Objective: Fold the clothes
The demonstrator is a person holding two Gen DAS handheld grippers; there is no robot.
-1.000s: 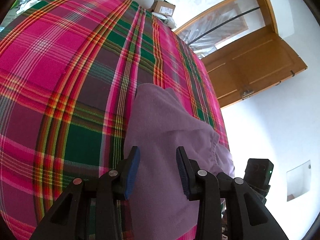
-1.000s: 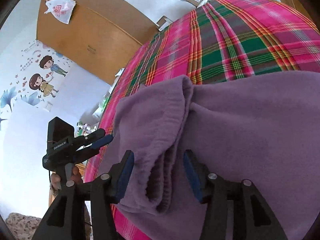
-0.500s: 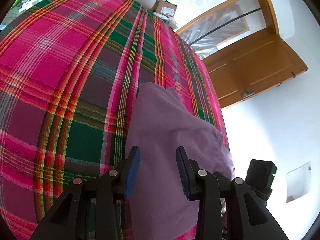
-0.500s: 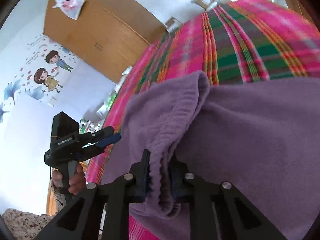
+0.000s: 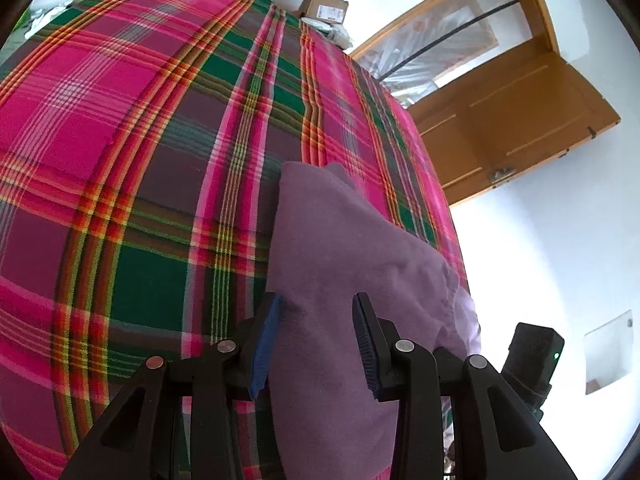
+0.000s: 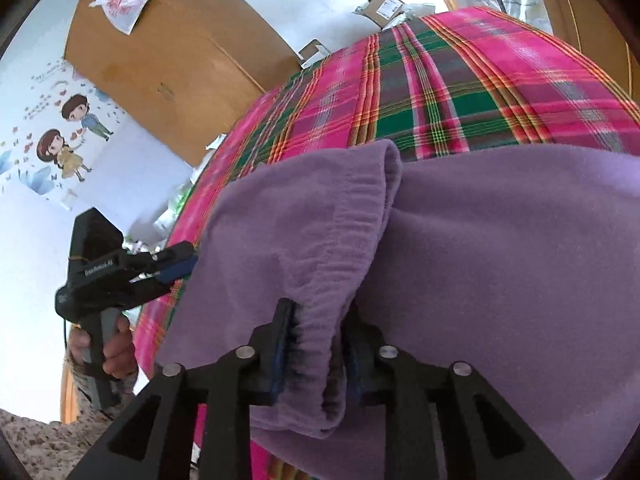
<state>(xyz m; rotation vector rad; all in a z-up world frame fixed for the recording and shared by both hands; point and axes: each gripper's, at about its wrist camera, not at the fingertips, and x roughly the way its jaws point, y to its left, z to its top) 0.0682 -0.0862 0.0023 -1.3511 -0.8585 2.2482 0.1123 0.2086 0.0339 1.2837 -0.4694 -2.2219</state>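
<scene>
Pink, green and orange plaid bedspread (image 5: 152, 152) is stretching under both my claws, with a wooden door (image 5: 508, 120) standing ajar off to one side and cardboard boxes (image 5: 324, 6) sitting past the bed's far edge. Lying near the bed's edge closest to me is the purple garment (image 5: 340, 248), soft and fleecy. My left gripper (image 5: 316, 332) is hovering over it with its blue-padded fingers spread apart, cloth showing between them. My right gripper (image 6: 316, 336) is pinching the gathered elastic band of the garment, which is bunching up between the pads. A wooden wardrobe (image 6: 172, 52) with a plastic bag (image 6: 120, 0) on top is looming behind, beside cartoon wall stickers (image 6: 68, 136).
</scene>
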